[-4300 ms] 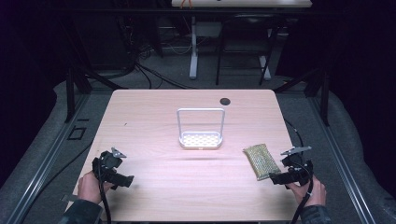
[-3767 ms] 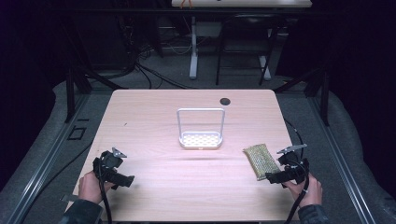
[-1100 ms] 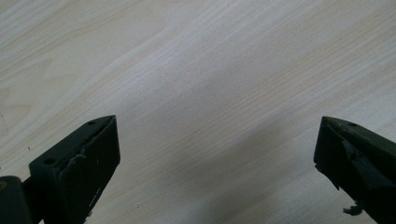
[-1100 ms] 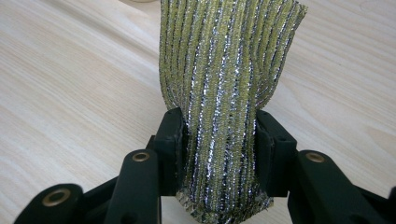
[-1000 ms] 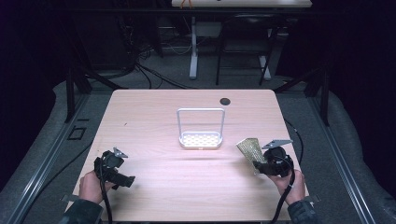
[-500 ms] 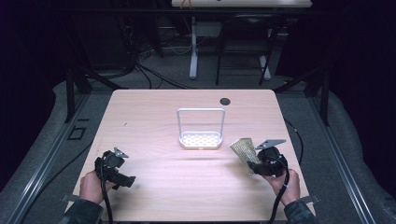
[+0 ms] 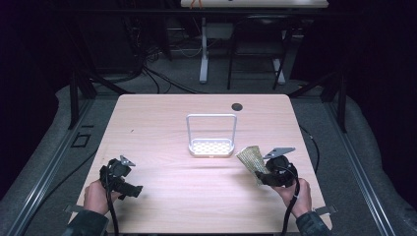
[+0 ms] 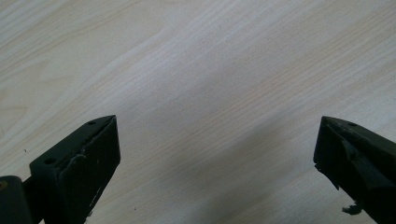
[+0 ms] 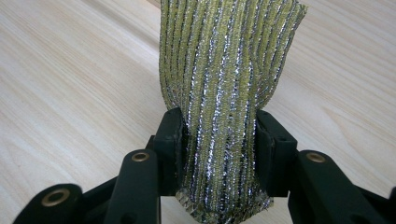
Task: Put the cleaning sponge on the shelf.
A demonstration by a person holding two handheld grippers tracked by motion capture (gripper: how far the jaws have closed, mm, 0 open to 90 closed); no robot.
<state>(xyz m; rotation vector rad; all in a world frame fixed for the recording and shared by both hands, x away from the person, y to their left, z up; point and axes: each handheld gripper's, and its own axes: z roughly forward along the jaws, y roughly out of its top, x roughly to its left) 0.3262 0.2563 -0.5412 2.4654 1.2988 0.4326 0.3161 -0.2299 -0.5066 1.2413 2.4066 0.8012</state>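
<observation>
A yellow-green scouring sponge with silver threads (image 9: 229, 88) is pinched at its near end between the jaws of my right gripper (image 9: 217, 140), which squeeze it narrow. In the high view the sponge (image 7: 251, 160) is lifted off the table and tilted toward the white rack, held by the right gripper (image 7: 263, 177) at the front right. The left gripper (image 7: 129, 189) rests at the front left of the table. Its jaws stand wide apart in the left gripper view (image 8: 215, 154), with bare wood between them.
A small white rack (image 7: 211, 142) with a perforated base and a tall wire loop stands at the middle of the wooden table (image 7: 162, 123). A black round cap (image 7: 237, 106) sits near the far edge. Cables and stand legs lie on the floor beyond.
The right gripper has taken the sponge off the table at the right and carried it left, toward the rack. The left gripper has stayed put.
</observation>
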